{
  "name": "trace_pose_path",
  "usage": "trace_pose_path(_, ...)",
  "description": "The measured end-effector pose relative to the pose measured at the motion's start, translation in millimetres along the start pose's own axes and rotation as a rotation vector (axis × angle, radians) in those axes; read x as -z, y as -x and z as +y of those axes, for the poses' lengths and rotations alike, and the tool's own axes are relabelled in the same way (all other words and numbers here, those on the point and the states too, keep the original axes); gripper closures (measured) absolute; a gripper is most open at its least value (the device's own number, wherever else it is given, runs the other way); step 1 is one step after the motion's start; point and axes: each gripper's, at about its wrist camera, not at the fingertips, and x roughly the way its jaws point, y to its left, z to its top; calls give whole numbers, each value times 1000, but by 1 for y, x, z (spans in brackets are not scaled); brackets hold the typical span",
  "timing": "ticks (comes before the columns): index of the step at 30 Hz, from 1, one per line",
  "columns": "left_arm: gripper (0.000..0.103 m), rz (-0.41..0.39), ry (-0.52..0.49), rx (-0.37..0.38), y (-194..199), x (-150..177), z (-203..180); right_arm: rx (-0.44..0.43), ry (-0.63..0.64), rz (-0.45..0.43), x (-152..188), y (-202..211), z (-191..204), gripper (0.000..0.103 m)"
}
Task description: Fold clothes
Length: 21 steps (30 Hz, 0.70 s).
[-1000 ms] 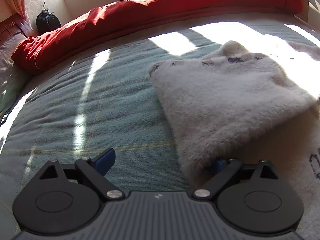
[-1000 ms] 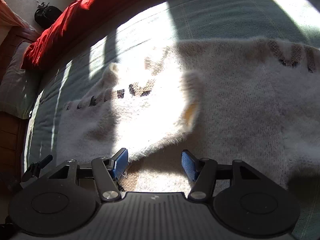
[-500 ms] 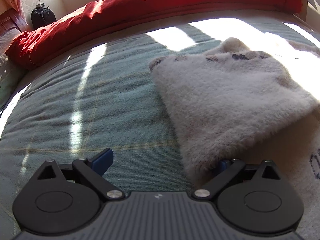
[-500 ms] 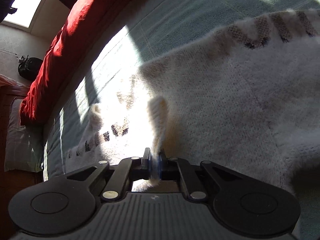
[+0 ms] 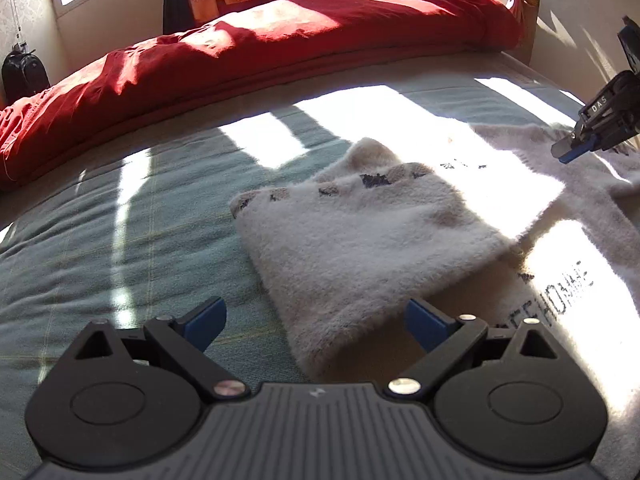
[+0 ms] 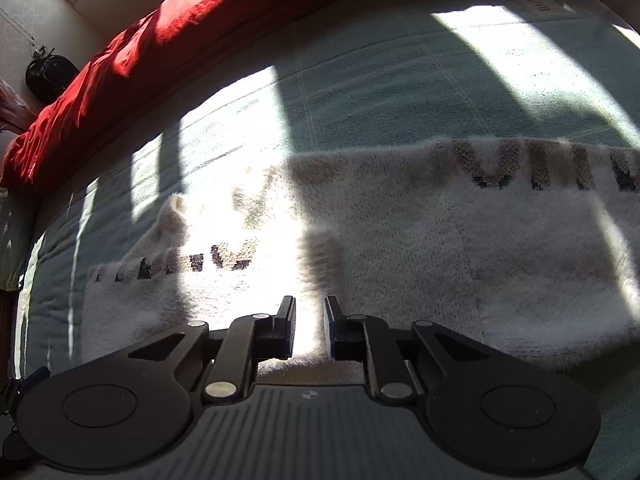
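— Both tools have been changing: left tool (image 5: 314, 322) is now gaping wide, empty, off the sweater (image 5: 360, 248).
— Right tool (image 6: 310, 320) is standing slightly parted over the sweater lying on the bed (image 5: 120, 240).

Bed (image 5: 120, 240), teal sheet, sunlit stripes. Red duvet (image 5: 280, 48) bunched along far edge. White fuzzy sweater (image 5: 360, 248) flat mid-bed, one side folded over.

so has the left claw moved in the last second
yes, left claw drew back and up: red duvet sits lower in view, sweater off its finger
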Motion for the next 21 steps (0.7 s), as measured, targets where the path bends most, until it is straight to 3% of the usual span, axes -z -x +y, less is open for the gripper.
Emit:
trace_pose_path(6,7,-22,-38,134,-44,-24,-19,-117,278,43,-4,-34,82,85)
trace_pose_path(9,8,68,-29,172,-66,-12,-18,-188,440,78,2,-54,130,85)
trace_pose_path(12,7,134,-62,150,-78,7,-18,-197,558,122,15,-77,159,85)
trace_pose_path(15,5,110,-87,160,-70,8,-22,-202,675,167,28,-99,189,85)
trace_pose_path(17,4,94,-104,167,-64,8,-25,-148,765,211,40,-116,196,84)
trace_pose_path(21,5,63,-137,181,-54,9,-30,-131,775,217,48,-119,190,83)
